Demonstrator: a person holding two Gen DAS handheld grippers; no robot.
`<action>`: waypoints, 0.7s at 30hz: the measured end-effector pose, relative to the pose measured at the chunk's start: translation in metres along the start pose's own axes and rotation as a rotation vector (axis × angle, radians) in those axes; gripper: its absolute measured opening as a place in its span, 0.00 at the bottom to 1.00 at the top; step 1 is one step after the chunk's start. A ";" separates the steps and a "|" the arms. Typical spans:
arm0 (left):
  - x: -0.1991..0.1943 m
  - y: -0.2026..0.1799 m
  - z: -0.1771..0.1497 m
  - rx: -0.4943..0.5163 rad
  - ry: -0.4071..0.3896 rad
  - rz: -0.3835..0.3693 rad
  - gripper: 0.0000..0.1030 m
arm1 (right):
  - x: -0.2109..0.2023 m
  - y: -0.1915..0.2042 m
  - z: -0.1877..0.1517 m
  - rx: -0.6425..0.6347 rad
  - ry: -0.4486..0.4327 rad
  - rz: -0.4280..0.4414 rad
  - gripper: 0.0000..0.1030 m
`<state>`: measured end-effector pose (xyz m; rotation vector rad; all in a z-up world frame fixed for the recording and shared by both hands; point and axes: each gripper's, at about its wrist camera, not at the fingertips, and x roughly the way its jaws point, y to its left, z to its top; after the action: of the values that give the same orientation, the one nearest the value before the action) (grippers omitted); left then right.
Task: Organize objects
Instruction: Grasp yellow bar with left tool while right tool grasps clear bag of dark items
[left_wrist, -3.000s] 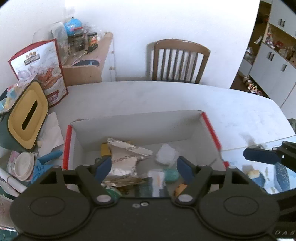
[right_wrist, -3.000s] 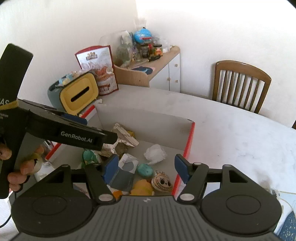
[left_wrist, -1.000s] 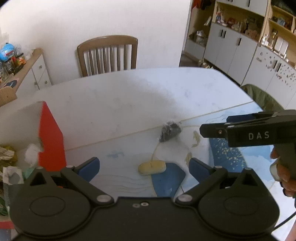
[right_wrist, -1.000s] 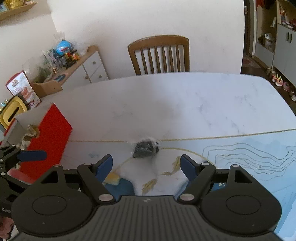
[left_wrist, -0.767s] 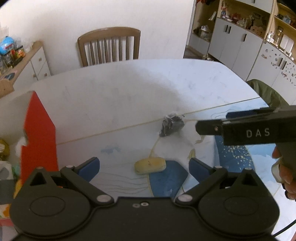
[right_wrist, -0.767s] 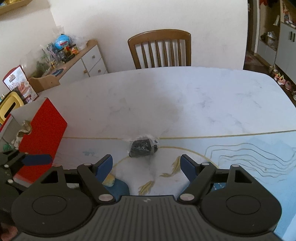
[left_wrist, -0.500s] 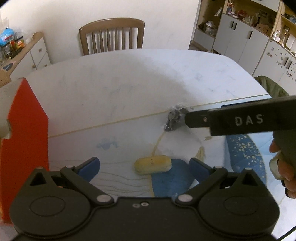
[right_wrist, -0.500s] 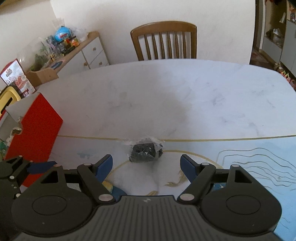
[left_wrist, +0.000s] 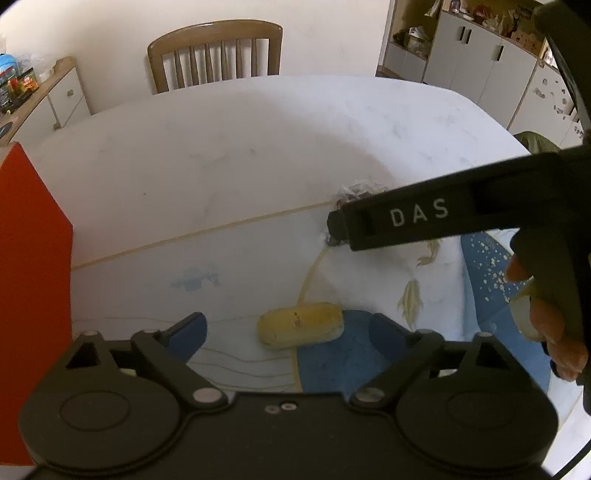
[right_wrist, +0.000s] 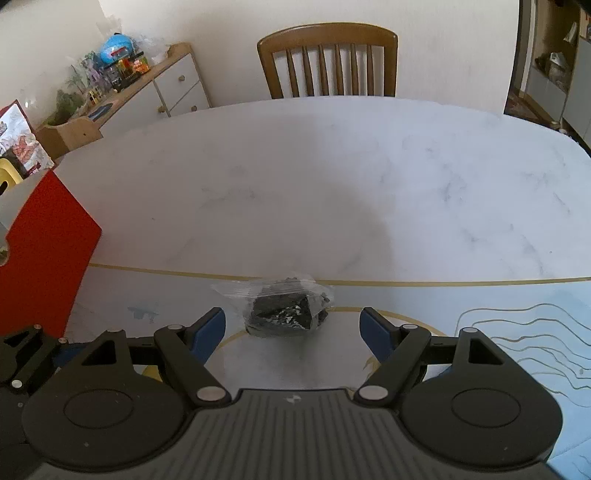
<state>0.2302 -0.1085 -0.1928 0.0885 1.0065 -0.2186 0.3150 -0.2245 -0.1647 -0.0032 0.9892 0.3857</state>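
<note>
Left gripper (left_wrist: 288, 328) hangs low over the patterned mat (left_wrist: 229, 295) with its blue pads spread wide and nothing between them. From its own camera, the yellow oblong piece (left_wrist: 300, 329) lies flat on the mat between the two pads and just ahead of them, so the wide gape looks chosen to straddle it lengthwise. The red box (left_wrist: 33, 266) stands at the left edge, close by, which I judge to be where the loose items are meant to go. Across the right of this view the right gripper's black body (left_wrist: 424, 218) reaches in, held by a hand (left_wrist: 546, 325), its tip covering most of the bagged dark item (left_wrist: 356, 188) at the mat's gold border.

Right gripper (right_wrist: 293, 326), seen through its own camera, is likewise spread wide and empty. The clear bag of dark pieces (right_wrist: 286, 308) sits on the mat between the pads, slightly forward of them and touching neither. The approach is centred on the dark lump rather than the loose plastic edge, probably because the film alone would slip. The red box (right_wrist: 40, 251) stands well to the left on the white table (right_wrist: 332, 177), and part of the left gripper shows at the lower left corner. Each tool appears lined up on its own item, neither yet closed.
</note>
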 end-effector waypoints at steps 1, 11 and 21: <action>0.000 0.000 0.000 0.000 0.002 -0.002 0.87 | 0.001 0.000 0.000 -0.001 0.001 -0.002 0.78; 0.003 -0.003 0.001 -0.005 0.005 -0.007 0.69 | 0.009 0.002 0.002 -0.018 0.013 -0.007 0.58; 0.003 -0.006 0.001 0.003 0.005 -0.029 0.49 | 0.008 0.004 0.001 -0.026 0.008 -0.005 0.40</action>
<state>0.2313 -0.1149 -0.1945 0.0775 1.0128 -0.2469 0.3181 -0.2186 -0.1700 -0.0304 0.9916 0.3942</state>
